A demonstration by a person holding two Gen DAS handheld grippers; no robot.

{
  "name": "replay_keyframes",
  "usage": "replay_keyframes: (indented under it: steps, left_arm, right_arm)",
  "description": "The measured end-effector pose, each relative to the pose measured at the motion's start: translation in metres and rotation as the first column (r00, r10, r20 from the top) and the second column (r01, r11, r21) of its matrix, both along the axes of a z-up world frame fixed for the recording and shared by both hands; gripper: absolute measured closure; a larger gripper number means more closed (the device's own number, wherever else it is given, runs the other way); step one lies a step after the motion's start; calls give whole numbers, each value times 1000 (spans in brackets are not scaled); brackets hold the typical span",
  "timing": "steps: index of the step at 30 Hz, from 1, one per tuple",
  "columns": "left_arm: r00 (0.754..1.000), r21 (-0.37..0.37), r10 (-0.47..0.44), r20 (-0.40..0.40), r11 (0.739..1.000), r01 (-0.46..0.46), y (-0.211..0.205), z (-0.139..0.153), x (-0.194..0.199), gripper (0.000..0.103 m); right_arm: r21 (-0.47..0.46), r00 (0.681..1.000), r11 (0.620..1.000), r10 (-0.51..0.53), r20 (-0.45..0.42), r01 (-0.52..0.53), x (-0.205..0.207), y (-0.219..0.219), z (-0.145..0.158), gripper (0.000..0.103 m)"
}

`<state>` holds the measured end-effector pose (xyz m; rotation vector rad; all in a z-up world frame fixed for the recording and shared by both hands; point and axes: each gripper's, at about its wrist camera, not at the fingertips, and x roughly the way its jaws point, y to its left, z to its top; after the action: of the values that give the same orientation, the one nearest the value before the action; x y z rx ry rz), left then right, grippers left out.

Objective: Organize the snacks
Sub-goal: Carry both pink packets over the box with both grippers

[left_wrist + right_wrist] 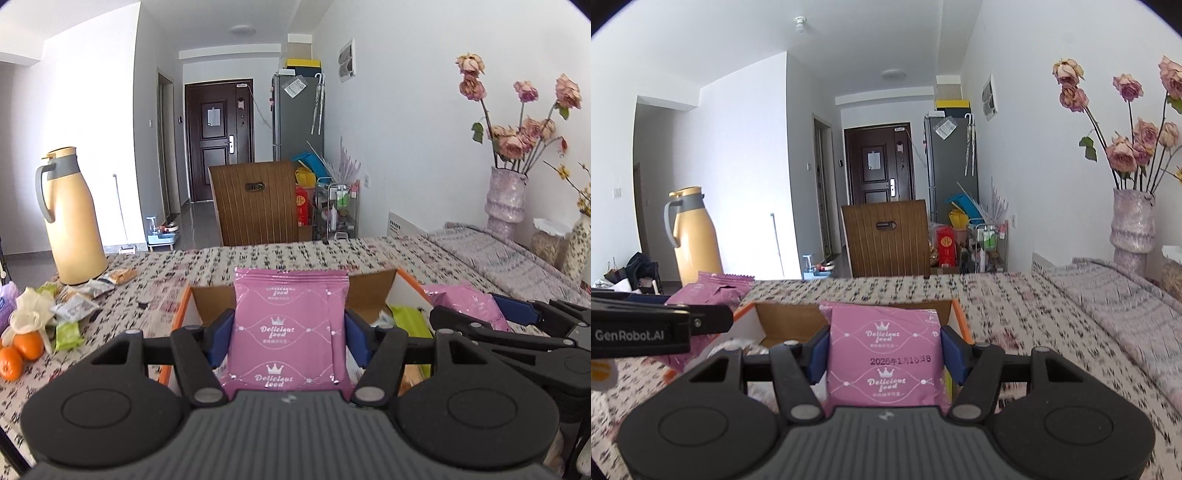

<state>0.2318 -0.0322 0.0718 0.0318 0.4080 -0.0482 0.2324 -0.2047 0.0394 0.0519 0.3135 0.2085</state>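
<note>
A pink snack packet [290, 328] with "Delicious food" printed on it is pinched between the blue pads of the left gripper [290, 332]. The packet is held upright, with both pads pressed against its sides. Behind and below it, an open cardboard box [364, 291] with an orange edge can be seen on the table [280, 258]. Something green lies inside the box.

A second pink snack packet [884, 354] is pinched the same way by the right gripper [884, 356]. A date is printed across the middle of this one. It is also held upright, in front of the same open box [783, 319].

The two grippers are held side by side and near each other. In the left view, the right gripper is seen at the right edge with its pink packet. In the right view, the left gripper is seen at the left edge.

The table is covered by a patterned cloth. A tall yellow jug [72, 218] with a grey handle stands on the far left of the table. Near it, a pile of small snack packs [79, 304] and some oranges [18, 354] are spread out. A vase with pink flowers [506, 199] stands at the right.
</note>
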Motion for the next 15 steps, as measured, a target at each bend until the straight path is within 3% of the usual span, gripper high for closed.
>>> replay_keyframes:
  steps: [7, 15]
  left_arm:
    - [1000, -25, 28, 1, 999, -28, -1, -1, 37, 40]
    - [996, -19, 69, -48, 997, -70, 2, -28, 70, 40]
  right_arm:
    - [2, 1000, 1000, -11, -2, 11, 38, 4, 0, 43]
    - [26, 998, 999, -21, -53, 22, 76, 3, -21, 43]
